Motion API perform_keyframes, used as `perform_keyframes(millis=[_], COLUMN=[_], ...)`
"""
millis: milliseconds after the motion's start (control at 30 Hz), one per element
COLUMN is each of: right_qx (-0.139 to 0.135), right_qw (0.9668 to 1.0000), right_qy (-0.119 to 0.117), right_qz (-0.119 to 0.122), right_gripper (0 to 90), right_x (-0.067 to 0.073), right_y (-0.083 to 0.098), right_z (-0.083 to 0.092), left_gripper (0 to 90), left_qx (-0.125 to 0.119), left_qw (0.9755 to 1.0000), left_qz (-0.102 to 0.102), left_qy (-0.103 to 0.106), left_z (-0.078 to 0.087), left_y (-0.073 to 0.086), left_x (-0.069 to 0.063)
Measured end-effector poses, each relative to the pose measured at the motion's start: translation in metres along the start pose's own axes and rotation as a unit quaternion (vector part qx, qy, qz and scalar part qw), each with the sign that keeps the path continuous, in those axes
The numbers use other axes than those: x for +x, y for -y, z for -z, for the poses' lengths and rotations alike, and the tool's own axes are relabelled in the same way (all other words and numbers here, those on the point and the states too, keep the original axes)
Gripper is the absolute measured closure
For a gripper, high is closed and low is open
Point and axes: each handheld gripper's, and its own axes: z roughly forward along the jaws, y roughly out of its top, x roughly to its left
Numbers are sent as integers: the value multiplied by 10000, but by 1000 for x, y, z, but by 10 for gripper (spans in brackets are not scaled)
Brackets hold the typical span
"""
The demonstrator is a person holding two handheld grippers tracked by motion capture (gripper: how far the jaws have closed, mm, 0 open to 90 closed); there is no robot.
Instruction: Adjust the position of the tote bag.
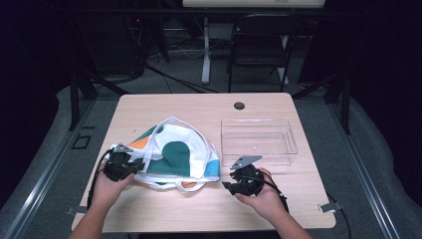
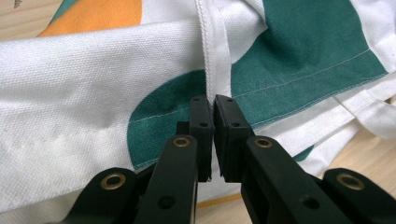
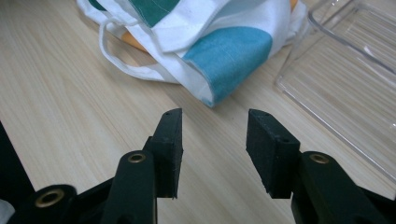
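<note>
White canvas printed with green, orange and blue shapes is making up a cloth bag [image 1: 174, 157] that is lying crumpled on the left half of a pale wooden table [image 1: 209, 209] in the high view. Just to its right a clear plastic tray [image 1: 259, 140] is sitting, close to the bag but apart from it. The person's left hand is holding the left gripper [image 1: 137, 167] against the bag's near left edge. The right hand is holding the right gripper [image 1: 228, 186] over bare wood, below the tray and just right of the bag, touching neither.

Moving to the left gripper view, the left gripper [image 2: 214, 128] is showing its two black jaws pressed together, pinching a white strap [image 2: 215, 60] that is running up the front of the bag [image 2: 93, 93]. Green and orange patches are spreading to either side of the strap.

Moving to the right gripper view, the right gripper [image 3: 214, 140] is holding its jaws spread with nothing between them, above the table [image 3: 56, 93]. Ahead of them the bag's [image 3: 224, 51] blue corner is resting on the wood beside a loose white handle loop [image 3: 116, 58], and the tray's [image 3: 345, 84] clear wall is crossing the upper right.
</note>
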Motion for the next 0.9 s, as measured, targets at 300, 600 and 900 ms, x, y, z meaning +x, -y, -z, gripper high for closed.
perform_keyframes(millis=[300, 600, 900], right_qx=[9, 5, 35], right_qw=[9998, 9991, 9975], right_qy=[-52, -61, -112], right_qz=[196, 424, 702], right_gripper=[578, 628, 662], right_x=[9, 19, 30], right_y=[-13, -32, -51], right_z=[-5, -16, -31], left_gripper=[878, 881, 881], left_qx=[-137, -330, -526], left_qw=[9999, 9994, 9986], left_qz=[-61, 6, -9], left_qy=[-43, -36, -46], left_z=[7, 13, 22], left_y=[-1, -4, -7], left_x=[-1, -1, -2])
